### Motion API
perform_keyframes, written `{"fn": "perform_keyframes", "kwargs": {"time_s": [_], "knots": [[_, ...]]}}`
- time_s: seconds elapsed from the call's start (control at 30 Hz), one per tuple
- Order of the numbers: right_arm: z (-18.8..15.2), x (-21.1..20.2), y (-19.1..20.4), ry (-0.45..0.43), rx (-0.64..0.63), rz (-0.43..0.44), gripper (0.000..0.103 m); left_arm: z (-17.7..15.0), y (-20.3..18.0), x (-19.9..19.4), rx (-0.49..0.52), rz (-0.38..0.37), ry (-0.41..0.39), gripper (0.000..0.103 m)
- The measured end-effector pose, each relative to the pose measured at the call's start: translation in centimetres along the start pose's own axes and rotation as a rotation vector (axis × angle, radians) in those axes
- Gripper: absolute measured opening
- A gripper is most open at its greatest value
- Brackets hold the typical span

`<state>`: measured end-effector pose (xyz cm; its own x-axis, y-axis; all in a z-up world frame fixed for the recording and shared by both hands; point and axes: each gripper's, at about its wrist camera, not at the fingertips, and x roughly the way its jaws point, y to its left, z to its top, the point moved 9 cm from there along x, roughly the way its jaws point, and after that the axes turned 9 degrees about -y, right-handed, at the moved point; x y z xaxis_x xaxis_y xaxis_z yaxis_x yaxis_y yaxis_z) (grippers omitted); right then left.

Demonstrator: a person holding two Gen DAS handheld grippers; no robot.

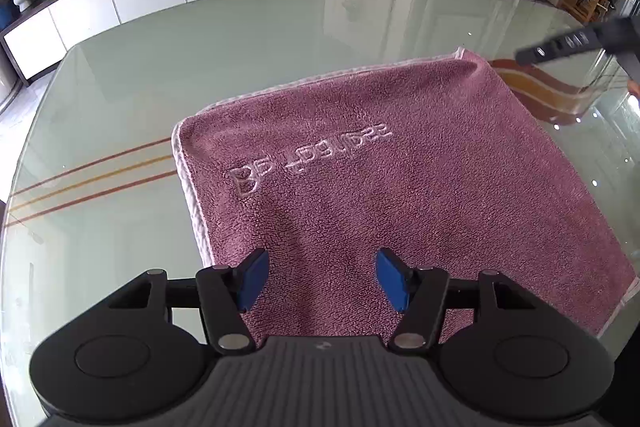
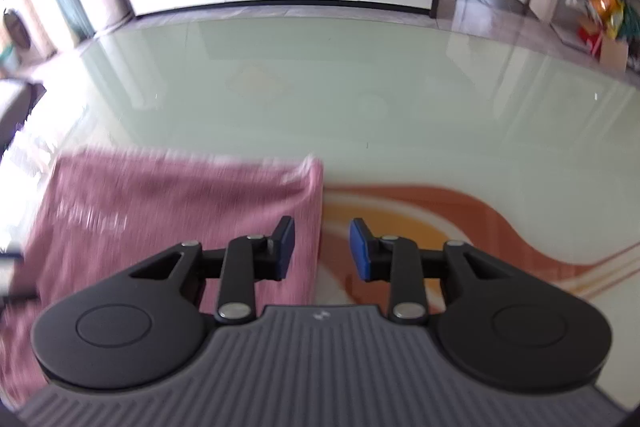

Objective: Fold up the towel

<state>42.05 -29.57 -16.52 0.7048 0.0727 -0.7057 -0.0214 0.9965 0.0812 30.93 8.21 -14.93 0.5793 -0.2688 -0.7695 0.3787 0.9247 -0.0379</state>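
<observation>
Towel: pink fleecy towel with white hem (image 1: 400, 187) flat on pale green glass surface (image 1: 240, 39).
Left gripper (image 1: 322, 279): spread, empty, over towel.
Right gripper (image 2: 322, 249): spread, empty, above towel's edge.

A dusty-pink towel (image 1: 400, 179), edged in pale white trim and embossed with tone-on-tone lettering, lies on a pale green glass table (image 1: 240, 39) marked with thin red and orange stripes at one side and broad swirling rust-and-amber bands at the other. Black grippers, the left gripper (image 1: 322, 281) and the right gripper (image 2: 322, 251), carry bright blue pads (image 2: 362, 253) above ribbed grey housings.
</observation>
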Motion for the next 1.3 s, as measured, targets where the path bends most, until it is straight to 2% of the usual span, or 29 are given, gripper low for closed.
{"fn": "perform_keyframes", "kwargs": {"time_s": [0.17,0.43,0.5,0.57,0.63,0.77,0.83,0.9,1.0,1.07,1.27,1.3], "knots": [[0.9,4.1,-0.3,0.047,0.014,-0.025,0.030,-0.2,0.6,1.1,-0.008,-0.002,0.025,0.063],[0.6,5.8,-1.3,0.056,-0.017,-0.071,0.033,0.0,0.9,1.8,0.000,-0.008,0.024,0.066],[0.4,5.7,-1.3,0.053,-0.037,-0.085,0.041,0.2,1.0,2.0,-0.003,-0.008,0.022,0.066],[0.3,5.7,-1.4,0.049,-0.058,-0.099,0.054,0.3,1.2,2.2,-0.005,-0.005,0.022,0.067],[0.0,5.5,-1.5,0.049,-0.061,-0.094,0.055,0.4,1.2,2.3,0.000,-0.002,0.022,0.068],[-0.7,5.5,-0.7,0.064,-0.066,-0.035,0.055,0.6,1.1,2.6,0.014,0.004,0.023,0.070],[-0.9,5.3,0.1,0.069,-0.031,0.041,0.055,0.7,1.2,2.7,0.013,0.003,0.022,0.071],[-1.0,5.2,0.6,0.072,-0.001,0.080,0.054,0.7,1.2,2.7,0.012,0.000,0.021,0.073],[-1.0,5.3,1.4,0.077,-0.034,0.080,0.048,0.7,1.2,2.8,0.016,0.000,0.020,0.074],[-0.9,5.3,1.9,0.079,-0.042,0.093,0.026,0.7,1.1,2.8,0.018,-0.001,0.020,0.074],[-0.5,5.1,2.3,0.070,-0.064,0.101,0.008,0.6,0.7,3.0,0.009,0.005,0.020,0.074],[-0.3,5.0,2.1,0.061,-0.057,0.104,0.007,0.6,0.7,3.0,0.007,0.005,0.020,0.074]]}}
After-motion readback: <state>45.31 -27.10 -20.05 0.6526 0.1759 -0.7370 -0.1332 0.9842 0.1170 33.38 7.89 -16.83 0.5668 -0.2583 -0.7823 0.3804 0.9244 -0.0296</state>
